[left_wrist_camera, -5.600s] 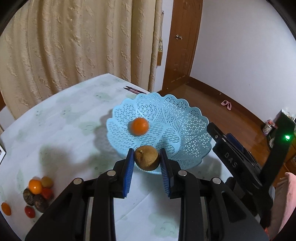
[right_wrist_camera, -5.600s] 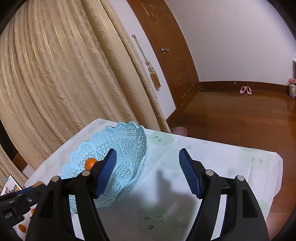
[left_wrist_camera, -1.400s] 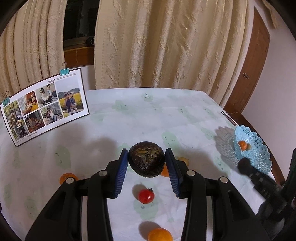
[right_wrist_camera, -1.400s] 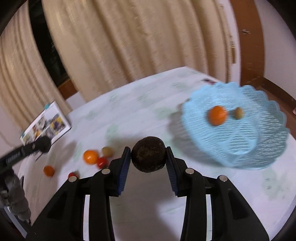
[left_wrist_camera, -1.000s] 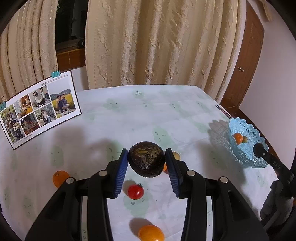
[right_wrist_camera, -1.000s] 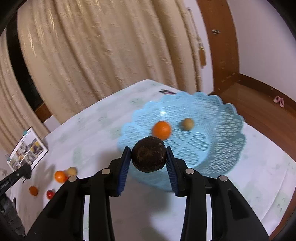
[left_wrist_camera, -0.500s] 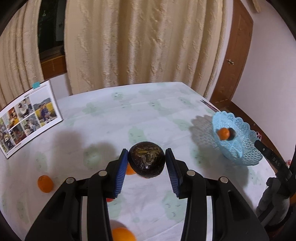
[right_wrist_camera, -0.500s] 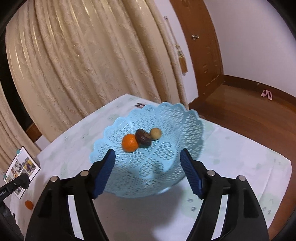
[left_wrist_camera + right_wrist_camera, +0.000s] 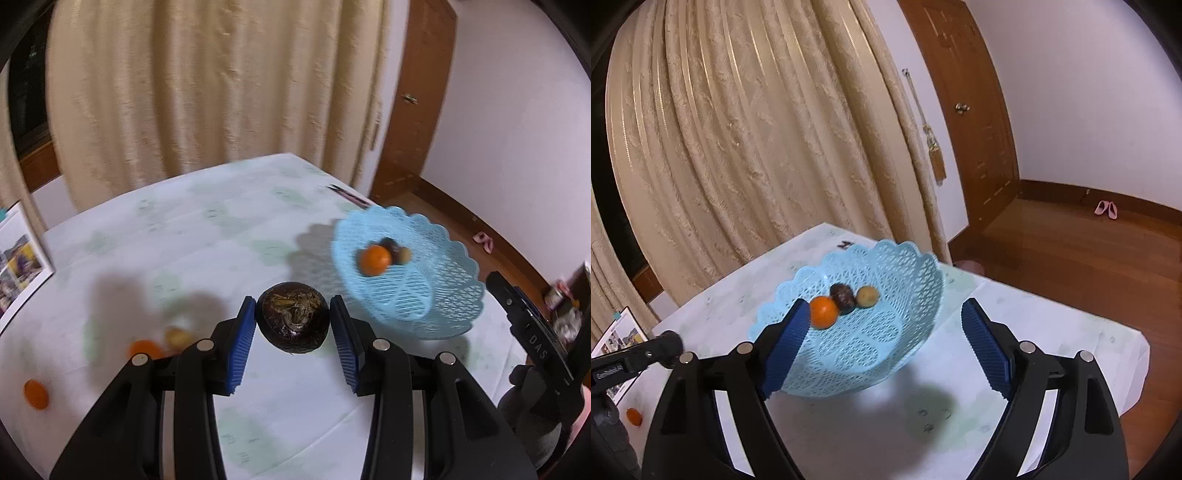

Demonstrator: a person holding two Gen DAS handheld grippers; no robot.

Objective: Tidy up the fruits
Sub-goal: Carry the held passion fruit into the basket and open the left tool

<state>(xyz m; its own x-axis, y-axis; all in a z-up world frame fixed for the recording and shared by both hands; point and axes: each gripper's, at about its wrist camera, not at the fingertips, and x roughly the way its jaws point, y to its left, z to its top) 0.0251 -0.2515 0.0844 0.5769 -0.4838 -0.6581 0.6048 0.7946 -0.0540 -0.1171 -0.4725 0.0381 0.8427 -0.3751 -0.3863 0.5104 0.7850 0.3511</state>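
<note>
Three fruits now lie in the blue basket (image 9: 886, 332), seen mid-frame in the right wrist view: an orange (image 9: 823, 312), a dark round fruit (image 9: 843, 293) and a small yellowish fruit (image 9: 868, 296), packed close together. A second ago the dark one was pinched in the right gripper (image 9: 882, 347) over the basket; it has since been dropped in, so that delivery looks done and this hand is free for another fetch. Its jaws are opening, already wide, with nothing between the blue pads; the basket only shows behind them.

Meanwhile the left gripper (image 9: 293, 334) has carried its load from over the loose fruit toward the basket, which has grown from a small shape at the right edge to a large one in the right middle of its view. Its jaws are narrow, clamped on a second dark fruit (image 9: 293, 317) at lower centre, both pads pressing its sides. That fruit hangs above the tablecloth (image 9: 221, 240), short of the basket rim. Some small orange fruits (image 9: 36, 394) remain on the cloth at lower left, blurred, so I judge the sorting unfinished.
</note>
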